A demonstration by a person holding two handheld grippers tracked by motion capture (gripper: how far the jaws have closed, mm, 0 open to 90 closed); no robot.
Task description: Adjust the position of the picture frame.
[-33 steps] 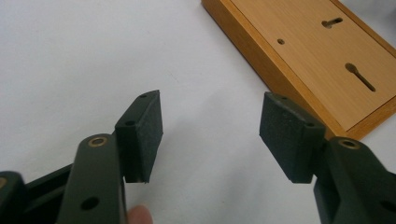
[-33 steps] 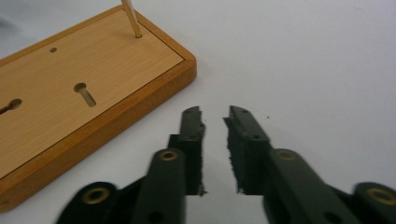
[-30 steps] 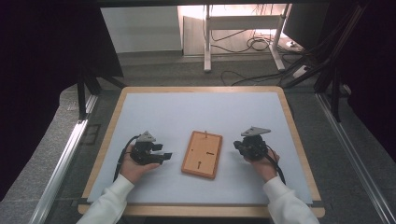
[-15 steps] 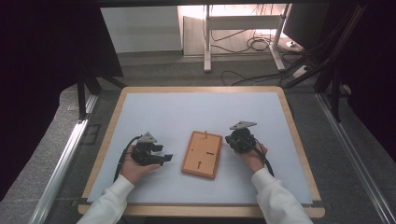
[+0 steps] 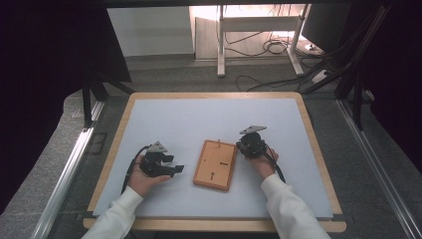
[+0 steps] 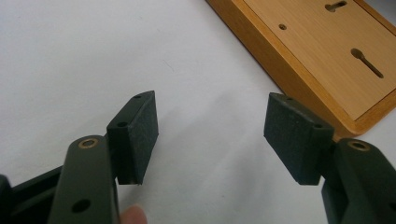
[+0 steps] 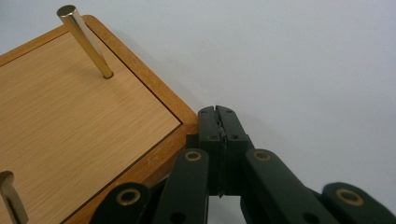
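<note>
Two tongs flank the wooden board at mid-worktop. Right tongs, pressed together and empty, have moved left to the board's far right corner, probably to push it. Left tongs stand apart, empty.

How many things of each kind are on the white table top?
Wooden board: 1
Gold pin standing up on the board: 1
Keyhole slots in the board: 2
Black grippers, left gripper open and right gripper shut: 2
Total: 6
</note>
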